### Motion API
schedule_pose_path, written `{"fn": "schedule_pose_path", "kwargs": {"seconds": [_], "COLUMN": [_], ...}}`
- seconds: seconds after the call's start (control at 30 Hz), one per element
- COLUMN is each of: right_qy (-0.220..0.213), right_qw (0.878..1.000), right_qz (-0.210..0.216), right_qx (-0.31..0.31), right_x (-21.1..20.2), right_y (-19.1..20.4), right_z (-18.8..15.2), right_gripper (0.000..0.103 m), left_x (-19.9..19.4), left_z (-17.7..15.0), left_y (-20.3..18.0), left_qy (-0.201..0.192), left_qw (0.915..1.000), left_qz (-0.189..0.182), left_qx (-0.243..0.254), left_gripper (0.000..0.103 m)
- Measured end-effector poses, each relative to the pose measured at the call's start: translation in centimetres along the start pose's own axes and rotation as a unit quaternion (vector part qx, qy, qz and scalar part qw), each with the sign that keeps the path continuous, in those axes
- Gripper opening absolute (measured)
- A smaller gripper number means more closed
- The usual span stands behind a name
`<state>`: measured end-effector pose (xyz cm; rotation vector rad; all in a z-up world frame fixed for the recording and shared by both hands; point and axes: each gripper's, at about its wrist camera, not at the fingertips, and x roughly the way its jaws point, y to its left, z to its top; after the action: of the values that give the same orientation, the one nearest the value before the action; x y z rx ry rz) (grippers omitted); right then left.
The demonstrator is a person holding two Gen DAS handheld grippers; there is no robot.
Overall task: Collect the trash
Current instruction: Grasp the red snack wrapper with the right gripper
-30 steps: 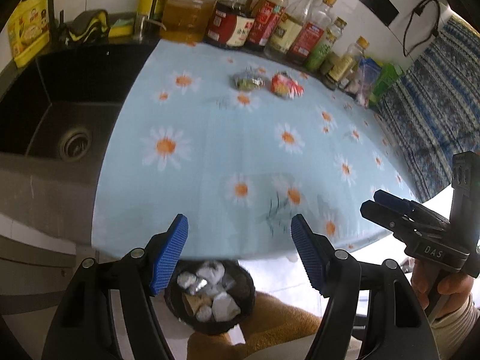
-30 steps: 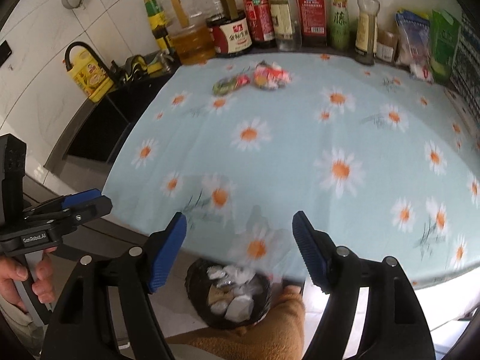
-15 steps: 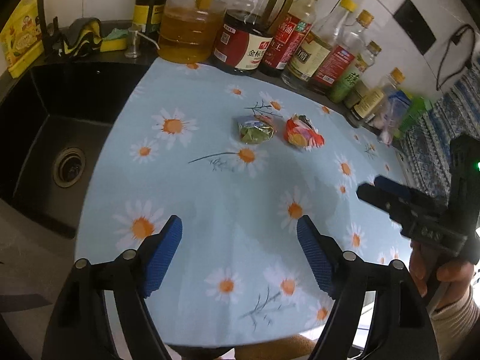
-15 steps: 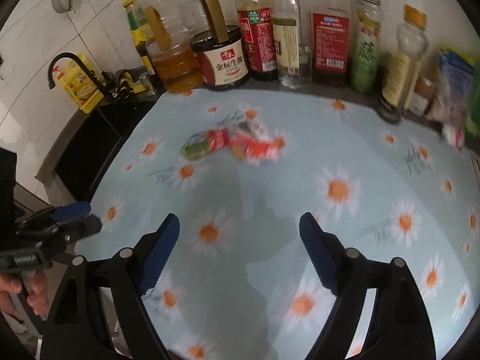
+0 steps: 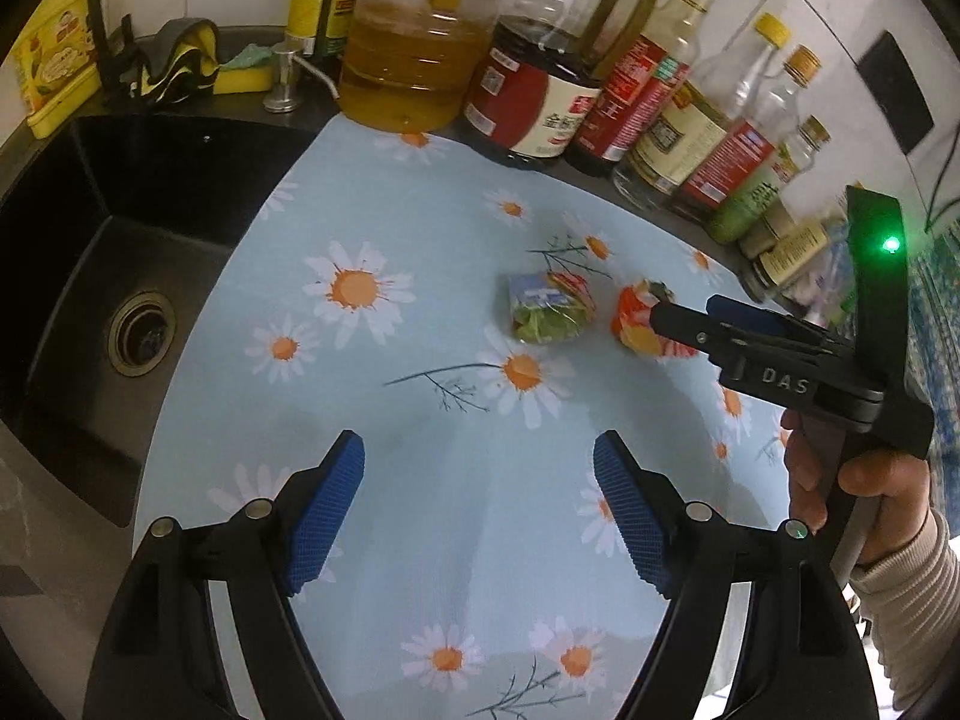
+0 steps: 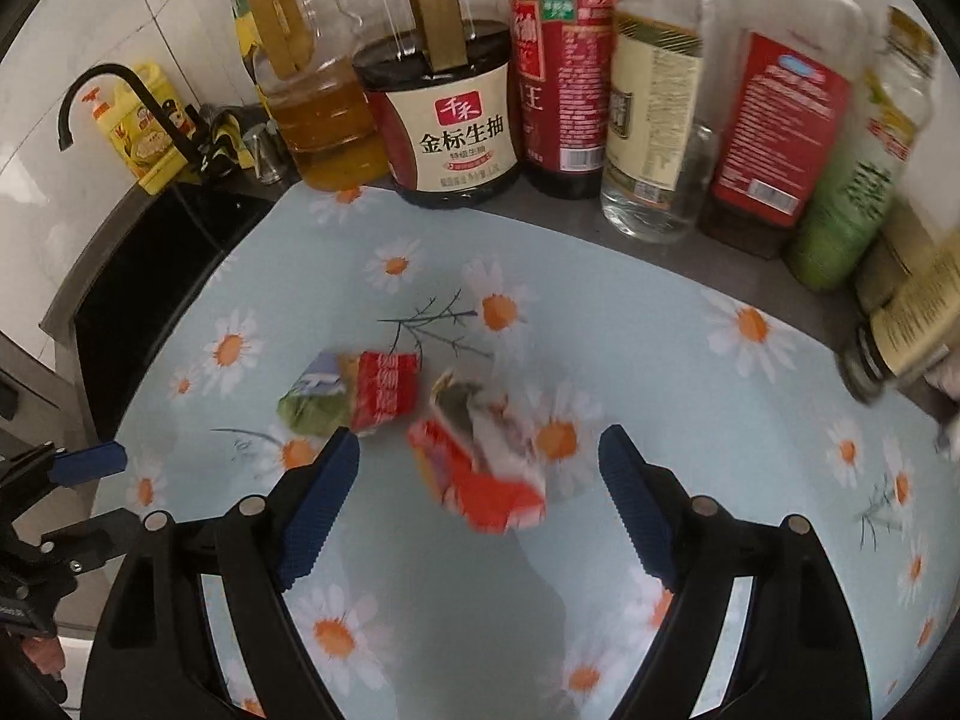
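Observation:
Two crumpled wrappers lie on the daisy-print counter point(image 5: 420, 396). A green and red wrapper point(image 5: 547, 307) lies left of a red and orange wrapper point(image 5: 637, 327). In the right wrist view the green and red wrapper point(image 6: 351, 394) sits just beyond my left finger, and the red and orange wrapper point(image 6: 483, 462) lies between the open fingers. My right gripper point(image 6: 479, 495) is open around it, not touching. It also shows in the left wrist view point(image 5: 696, 315), its tips at the red wrapper. My left gripper point(image 5: 479, 501) is open and empty, well short of both wrappers.
A row of sauce and oil bottles point(image 6: 456, 120) lines the back wall close behind the wrappers. A black sink point(image 5: 108, 276) with a drain lies to the left, with a black tap point(image 6: 120, 96) and a yellow box point(image 5: 54, 78). My left gripper shows at the lower left of the right wrist view point(image 6: 66, 468).
Both grippers have moved forward over the counter from above the floor bin. The bin has left view. The right gripper now straddles the red and orange wrapper.

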<state>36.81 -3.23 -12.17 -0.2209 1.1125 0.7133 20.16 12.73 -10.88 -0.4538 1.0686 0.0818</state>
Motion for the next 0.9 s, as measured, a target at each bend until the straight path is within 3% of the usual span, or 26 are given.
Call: {"fn": "schedule_pose_path", "kwargs": {"seconds": [0.07,0.2,0.4,0.83,0.9], "right_qy": [0.009,0.023,0.034,-0.002,-0.006], "right_qw": [1.000,0.999,0.999,1.000,1.000], "right_qz": [0.002,-0.003,-0.006,0.005,0.002], "right_qx": [-0.010,-0.032,-0.041,-0.009,0.000], "right_x": [0.8,2.1,2.9,-1.4,-2.3], "right_y": [0.0,0.2,-0.3,-1.8,-2.2], "right_z": [0.3,0.4,0.3,-1.2,-1.9], "right_gripper": [0.080,0.063,0.047,0.046,0.046], "left_x": [0.2,0.4,1.4,2.7,3.0], "left_z": [0.2,0.6,1.0,3.1,3.6], "left_y": [0.1,0.0,-0.3,-3.3,-4.1], "left_qy": [0.001,-0.002,0.007,0.018,0.015], "left_qw": [1.0000,0.9999,0.9999,0.9988,0.9980], "left_qz": [0.002,-0.001,0.002,0.009,0.008], "left_qx": [-0.006,-0.013,-0.013,0.044,0.061], "left_gripper": [0.077,0.077,0.077,0.077,0.083]}}
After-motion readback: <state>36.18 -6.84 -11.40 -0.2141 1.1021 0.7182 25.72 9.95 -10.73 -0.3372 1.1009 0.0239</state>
